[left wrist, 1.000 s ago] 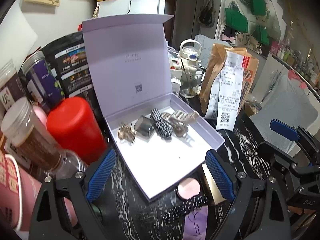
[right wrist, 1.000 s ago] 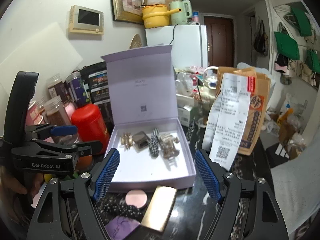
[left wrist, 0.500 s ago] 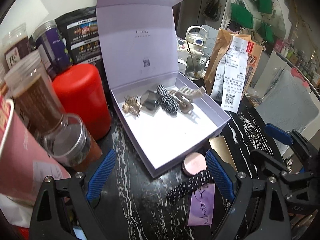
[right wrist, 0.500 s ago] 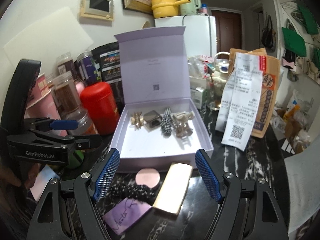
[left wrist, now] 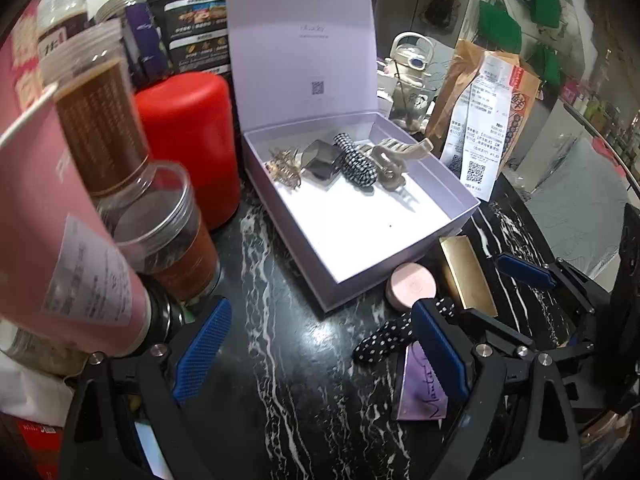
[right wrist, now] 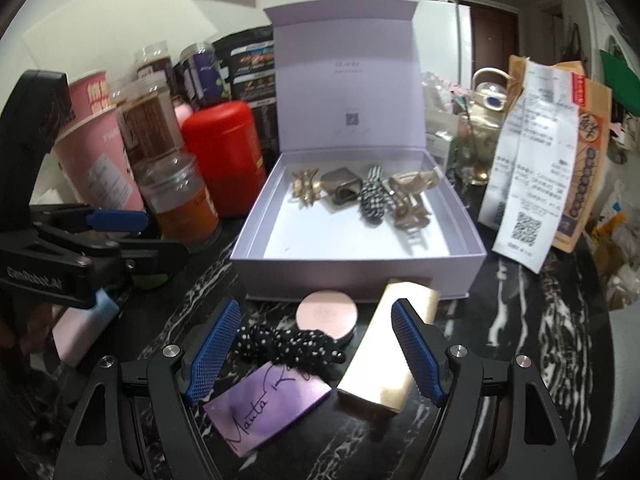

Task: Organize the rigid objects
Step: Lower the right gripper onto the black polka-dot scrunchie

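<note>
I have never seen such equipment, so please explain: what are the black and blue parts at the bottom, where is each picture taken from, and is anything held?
These are two hand-held tongs, one per hand, each with a camera looking along its blue-padded fingers. One picture looks from the left tongs, the other from the right tongs. Both are open and hold nothing. On the black marble table stands an open lilac box with four hair clips in a row. In front of it lie a round pink compact, a gold rectangular case, a black dotted scrunchie and a purple card.
</note>
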{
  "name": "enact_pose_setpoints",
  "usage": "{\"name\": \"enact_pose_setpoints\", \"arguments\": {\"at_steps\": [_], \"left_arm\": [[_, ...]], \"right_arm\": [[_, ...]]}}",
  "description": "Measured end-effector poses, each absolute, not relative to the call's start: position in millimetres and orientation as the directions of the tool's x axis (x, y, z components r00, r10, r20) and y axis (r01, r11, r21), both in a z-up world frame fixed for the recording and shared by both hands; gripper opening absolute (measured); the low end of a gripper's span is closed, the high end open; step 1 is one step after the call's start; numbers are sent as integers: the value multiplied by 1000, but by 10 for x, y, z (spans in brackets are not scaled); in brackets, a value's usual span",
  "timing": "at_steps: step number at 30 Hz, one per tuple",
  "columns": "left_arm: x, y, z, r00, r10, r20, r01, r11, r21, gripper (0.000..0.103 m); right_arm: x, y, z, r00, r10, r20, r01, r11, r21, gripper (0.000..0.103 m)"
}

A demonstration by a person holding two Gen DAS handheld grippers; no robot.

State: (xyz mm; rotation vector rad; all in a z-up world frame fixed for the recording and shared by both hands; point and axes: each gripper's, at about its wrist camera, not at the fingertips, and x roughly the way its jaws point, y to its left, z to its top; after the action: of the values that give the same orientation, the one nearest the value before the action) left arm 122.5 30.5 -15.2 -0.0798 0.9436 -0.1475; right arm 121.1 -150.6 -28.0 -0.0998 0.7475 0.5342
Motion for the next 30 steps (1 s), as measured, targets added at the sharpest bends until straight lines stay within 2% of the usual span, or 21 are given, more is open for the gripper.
{"name": "enact_pose_setpoints", "arguments": {"at_steps": [9, 12, 17, 23, 26, 30], "left_arm": [[1178, 356, -241, 561, -161, -812, 85, 987, -136, 92], [1182, 378, -261, 560, -157, -813, 81, 988, -135, 92], [1185, 422, -264, 554, -174, -814, 81, 985, -155, 92], [1193, 455, -273, 555, -177, -813, 79, 984, -160, 92], [1211, 443, -291, 549, -185, -815, 87, 982, -165, 92], [1212, 413, -302, 543, -200, -816, 100, 980, -174, 92]], "right_arm": [[1229, -1289, -470, 548, 449, -706, -573, 816, 75, 78], [1285, -1202, -526, 520, 451, -726, -588, 805, 79, 73], [1384, -1080, -682, 491, 427, -759, -604, 795, 57, 72], [1360, -1031, -817, 494, 365, -789, -615, 789, -20, 65], [1334, -1042, -813, 500, 344, -795, -617, 785, -49, 54], [1339, -1072, -792, 497, 326, -804, -614, 787, -60, 26]]}}
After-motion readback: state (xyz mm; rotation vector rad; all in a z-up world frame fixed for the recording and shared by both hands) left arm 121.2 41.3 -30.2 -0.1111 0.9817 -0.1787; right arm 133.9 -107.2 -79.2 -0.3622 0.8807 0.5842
